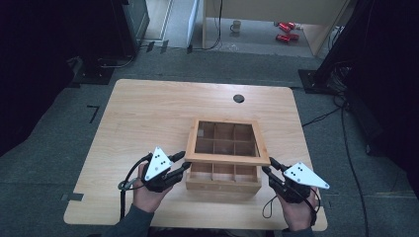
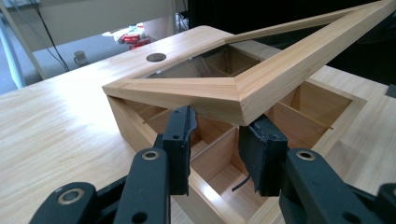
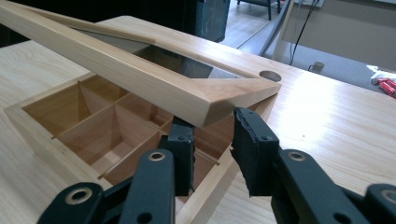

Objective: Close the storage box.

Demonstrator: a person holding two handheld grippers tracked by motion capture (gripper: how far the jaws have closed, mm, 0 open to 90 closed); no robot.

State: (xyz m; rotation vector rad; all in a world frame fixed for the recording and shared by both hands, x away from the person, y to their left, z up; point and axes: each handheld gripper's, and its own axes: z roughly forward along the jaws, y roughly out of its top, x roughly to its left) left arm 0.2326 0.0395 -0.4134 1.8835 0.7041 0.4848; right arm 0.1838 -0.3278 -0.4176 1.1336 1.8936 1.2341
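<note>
A wooden box [image 1: 223,183] with several compartments stands on the table's near half. Its glass-paned lid [image 1: 227,159] is tilted up at the front, hinged at the back. My left gripper [image 1: 184,163] is at the lid's front left corner, my right gripper [image 1: 269,166] at its front right corner. In the left gripper view the lid's corner [image 2: 243,100] lies just above the open gripper [image 2: 217,125], over the box's compartments [image 2: 308,109]. The right gripper view has the other corner [image 3: 205,100] resting over the open gripper [image 3: 212,128], with the box's rim [image 3: 28,128] below.
The light wooden table [image 1: 143,113] has a round cable hole [image 1: 238,98] behind the box. On the floor beyond are a mug [image 1: 236,25] and red objects [image 1: 286,30]. Cables run on the floor to the right [image 1: 341,123]. Dark stands flank the table.
</note>
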